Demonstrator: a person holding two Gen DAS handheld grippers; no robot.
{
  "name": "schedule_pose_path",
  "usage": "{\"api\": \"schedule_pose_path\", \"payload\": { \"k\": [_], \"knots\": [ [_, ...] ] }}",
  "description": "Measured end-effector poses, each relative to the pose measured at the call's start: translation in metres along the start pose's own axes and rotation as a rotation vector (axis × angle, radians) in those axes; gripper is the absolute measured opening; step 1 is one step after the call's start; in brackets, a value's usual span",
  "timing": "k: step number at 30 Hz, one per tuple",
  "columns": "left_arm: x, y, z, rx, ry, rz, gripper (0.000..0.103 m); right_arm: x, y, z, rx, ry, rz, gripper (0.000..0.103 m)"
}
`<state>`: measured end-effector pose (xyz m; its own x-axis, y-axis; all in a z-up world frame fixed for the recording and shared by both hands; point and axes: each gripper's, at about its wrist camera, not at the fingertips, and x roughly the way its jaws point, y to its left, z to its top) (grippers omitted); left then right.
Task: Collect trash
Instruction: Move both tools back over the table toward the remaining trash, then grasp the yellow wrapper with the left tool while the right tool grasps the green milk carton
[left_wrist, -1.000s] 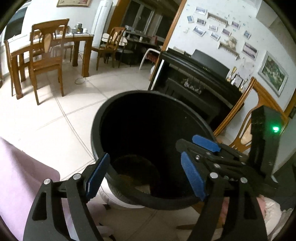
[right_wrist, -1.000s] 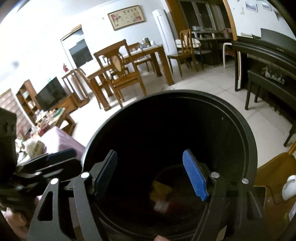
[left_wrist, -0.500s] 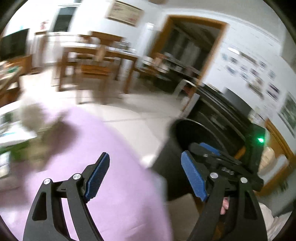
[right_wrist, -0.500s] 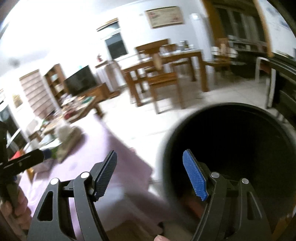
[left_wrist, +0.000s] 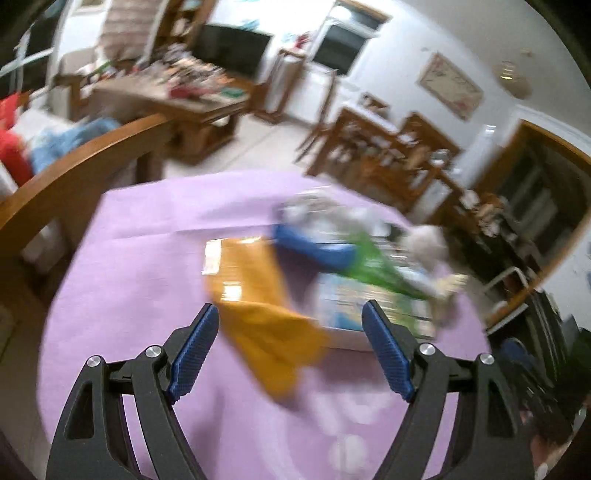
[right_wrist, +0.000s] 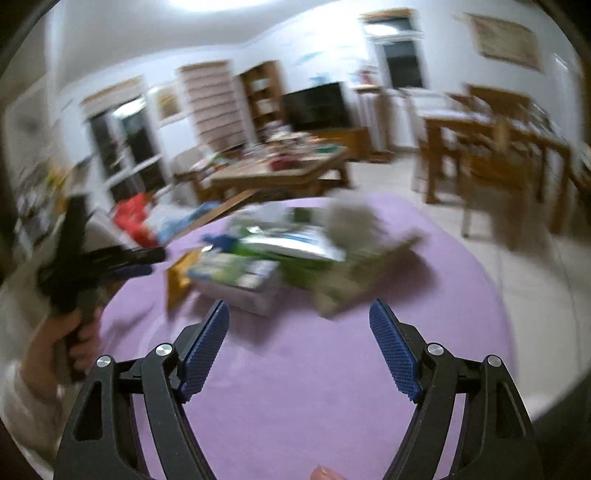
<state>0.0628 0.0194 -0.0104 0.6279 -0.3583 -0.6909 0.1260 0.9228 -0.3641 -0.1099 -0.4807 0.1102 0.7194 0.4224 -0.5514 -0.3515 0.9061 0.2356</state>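
Left gripper (left_wrist: 290, 341): jaws apart, empty, lower centre. Right gripper (right_wrist: 299, 341): jaws apart, empty. Trash: orange packet (left_wrist: 258, 306), green wrapper (left_wrist: 373, 269), box (right_wrist: 236, 284), blurred, mid-frame on purple tablecloth (left_wrist: 147, 258).

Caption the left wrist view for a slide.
Open left hand-held gripper above orange wrapper on purple tablecloth.
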Motion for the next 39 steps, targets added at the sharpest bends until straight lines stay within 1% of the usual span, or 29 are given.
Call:
{"api": "schedule_pose_path", "payload": {
  "k": [1, 3, 5, 7, 10, 11, 13, 15, 17, 19, 20, 22, 24, 25, 27, 29, 31, 34, 36, 38, 39],
  "knots": [
    [0.008, 0.006, 0.005, -0.010, 0.025, 0.001, 0.079, 0.014, 0.015, 0.006, -0.056, 0.012, 0.025, 0.077],
    [0.023, 0.017, 0.011, -0.020, 0.067, -0.017, 0.079, 0.036, 0.033, 0.016, -0.128, 0.039, 0.050, 0.078],
    [0.034, 0.015, 0.016, -0.012, 0.089, -0.028, 0.079, 0.059, 0.047, 0.026, -0.168, 0.064, 0.058, 0.078],
    [0.046, 0.011, 0.017, 0.005, 0.108, -0.019, 0.079, 0.077, 0.054, 0.029, -0.216, 0.089, 0.064, 0.078],
    [0.052, 0.011, 0.016, 0.031, 0.098, -0.001, 0.079, 0.101, 0.062, 0.031, -0.285, 0.128, 0.059, 0.078],
    [0.050, 0.015, 0.008, 0.035, 0.093, 0.001, 0.079, 0.114, 0.069, 0.032, -0.313, 0.144, 0.046, 0.078],
    [0.051, 0.014, 0.006, 0.049, 0.079, 0.008, 0.079, 0.129, 0.074, 0.030, -0.367, 0.171, 0.016, 0.078],
    [0.048, 0.014, 0.001, 0.066, 0.062, 0.015, 0.080, 0.140, 0.077, 0.029, -0.389, 0.180, -0.003, 0.078],
    [0.048, 0.012, -0.001, 0.071, 0.057, 0.019, 0.080, 0.144, 0.078, 0.029, -0.376, 0.182, 0.009, 0.080],
    [0.047, 0.013, -0.001, 0.076, 0.059, 0.016, 0.079, 0.143, 0.082, 0.031, -0.349, 0.201, 0.023, 0.080],
    [0.047, 0.012, -0.001, 0.075, 0.056, 0.017, 0.078, 0.143, 0.084, 0.032, -0.346, 0.210, 0.032, 0.078],
    [0.046, 0.013, -0.003, 0.086, 0.053, 0.035, 0.077, 0.142, 0.094, 0.032, -0.350, 0.218, 0.056, 0.076],
    [0.046, 0.009, -0.005, 0.101, 0.048, 0.063, 0.074, 0.138, 0.099, 0.028, -0.360, 0.218, 0.057, 0.076],
    [0.045, 0.009, -0.005, 0.099, 0.048, 0.062, 0.073, 0.137, 0.101, 0.026, -0.359, 0.218, 0.058, 0.076],
    [0.043, 0.009, -0.007, 0.093, 0.049, 0.058, 0.068, 0.137, 0.101, 0.028, -0.330, 0.218, 0.081, 0.076],
    [0.043, 0.010, -0.008, 0.091, 0.048, 0.068, 0.064, 0.140, 0.094, 0.033, -0.265, 0.224, 0.126, 0.076],
    [0.042, 0.010, -0.008, 0.090, 0.049, 0.075, 0.064, 0.144, 0.096, 0.034, -0.256, 0.230, 0.120, 0.076],
    [0.040, 0.010, -0.009, 0.101, 0.057, 0.100, 0.064, 0.149, 0.101, 0.029, -0.288, 0.231, 0.079, 0.077],
    [0.038, 0.011, -0.009, 0.134, 0.086, 0.123, 0.055, 0.145, 0.103, 0.025, -0.288, 0.242, 0.097, 0.072],
    [0.036, 0.009, -0.012, 0.186, 0.108, 0.147, 0.055, 0.143, 0.104, 0.023, -0.274, 0.250, 0.119, 0.059],
    [0.035, 0.007, -0.014, 0.228, 0.119, 0.159, 0.055, 0.144, 0.105, 0.022, -0.264, 0.255, 0.130, 0.055]
  ]
}}
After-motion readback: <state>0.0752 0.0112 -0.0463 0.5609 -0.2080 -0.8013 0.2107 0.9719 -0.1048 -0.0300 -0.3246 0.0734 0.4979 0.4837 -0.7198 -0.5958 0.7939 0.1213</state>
